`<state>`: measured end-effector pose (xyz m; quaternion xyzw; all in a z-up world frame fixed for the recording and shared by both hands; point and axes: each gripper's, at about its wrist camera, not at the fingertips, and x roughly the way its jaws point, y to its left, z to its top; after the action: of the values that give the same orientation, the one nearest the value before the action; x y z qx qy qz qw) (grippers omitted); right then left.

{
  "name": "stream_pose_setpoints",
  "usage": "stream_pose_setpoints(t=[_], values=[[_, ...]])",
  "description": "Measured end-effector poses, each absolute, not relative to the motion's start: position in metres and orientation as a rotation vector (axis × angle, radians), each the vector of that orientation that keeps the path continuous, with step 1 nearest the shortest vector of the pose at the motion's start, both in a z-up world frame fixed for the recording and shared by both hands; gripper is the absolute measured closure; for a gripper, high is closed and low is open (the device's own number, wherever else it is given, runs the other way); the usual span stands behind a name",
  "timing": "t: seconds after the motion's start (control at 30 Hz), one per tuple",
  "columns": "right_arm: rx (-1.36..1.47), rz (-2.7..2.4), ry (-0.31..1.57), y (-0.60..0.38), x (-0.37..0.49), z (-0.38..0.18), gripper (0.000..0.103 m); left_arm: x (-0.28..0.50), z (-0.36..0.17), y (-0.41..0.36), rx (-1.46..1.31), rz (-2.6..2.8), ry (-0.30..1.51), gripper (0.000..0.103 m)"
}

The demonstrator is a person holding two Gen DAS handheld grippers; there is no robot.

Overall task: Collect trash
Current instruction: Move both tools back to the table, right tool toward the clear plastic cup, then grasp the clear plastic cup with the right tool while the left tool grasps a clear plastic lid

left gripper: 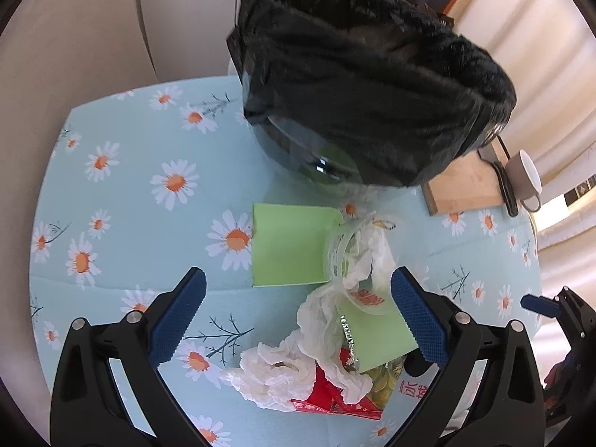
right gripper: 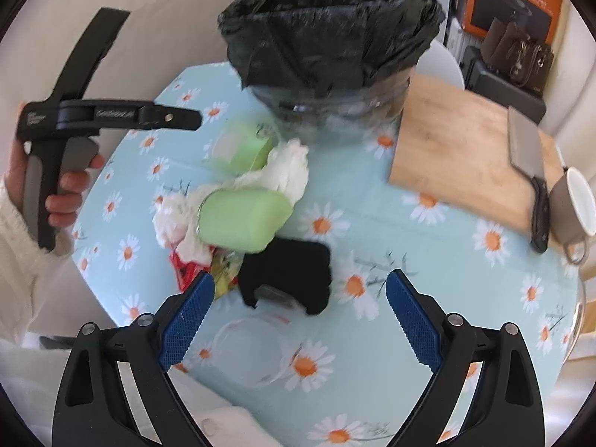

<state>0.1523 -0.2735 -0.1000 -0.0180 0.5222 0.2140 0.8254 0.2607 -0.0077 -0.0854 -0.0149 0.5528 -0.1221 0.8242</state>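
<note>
Trash pile (left gripper: 335,335) (tissues, green papers, plastic cup, wrappers) was heaped mid-table, just ahead of the left gripper (left gripper: 298,320), partly between its spread fingers, ungrasped. Right gripper (right gripper: 300,320) was held open, empty, beside the pile. Black-lined bin (left gripper: 365,85) stood at the table's (left gripper: 111,223) far edge.

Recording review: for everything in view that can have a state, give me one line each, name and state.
left tongs: open, empty, over the trash pile
right tongs: open, empty
bin: upright on the table, lined with a black bag, mouth open
plastic cup: on its side, tissue stuffed inside
mug: tipped on its side
knife: flat on the cutting board
</note>
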Motion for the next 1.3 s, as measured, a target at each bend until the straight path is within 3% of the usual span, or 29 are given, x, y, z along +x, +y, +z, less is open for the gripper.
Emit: stream_pose_setpoints(t=[0.23, 0.3, 0.43, 0.63, 0.73, 0.8, 0.87, 1.3], values=[[-0.043, 0.49, 1.172, -0.264, 0.138, -0.116, 0.014, 0.268, -0.109, -0.016, 0.004, -0.298, 1.224, 0.007], [-0.051, 0.492, 1.184, -0.262, 0.135, -0.12, 0.014, 0.271, -0.117, -0.02, 0.017, -0.317, 1.246, 0.014], [-0.061, 0.5, 1.222, -0.255, 0.127, -0.129, 0.014, 0.277, -0.129, -0.027, 0.017, -0.348, 1.278, 0.017], [-0.096, 0.514, 1.28, -0.245, 0.12, -0.147, 0.015, 0.284, -0.144, -0.037, 0.065, -0.359, 1.314, 0.031], [-0.098, 0.511, 1.314, -0.242, 0.119, -0.155, 0.044, 0.289, -0.15, -0.041, 0.08, -0.338, 1.337, 0.056], [-0.088, 0.507, 1.303, -0.244, 0.118, -0.154, 0.045, 0.291, -0.152, -0.042, 0.071, -0.336, 1.347, 0.083], [-0.072, 0.503, 1.294, -0.247, 0.117, -0.153, 0.045, 0.292, -0.152, -0.041, 0.051, -0.335, 1.353, 0.095], [-0.029, 0.506, 1.23, -0.267, 0.125, -0.134, 0.045, 0.277, -0.127, -0.03, 0.077, -0.303, 1.333, 0.098]])
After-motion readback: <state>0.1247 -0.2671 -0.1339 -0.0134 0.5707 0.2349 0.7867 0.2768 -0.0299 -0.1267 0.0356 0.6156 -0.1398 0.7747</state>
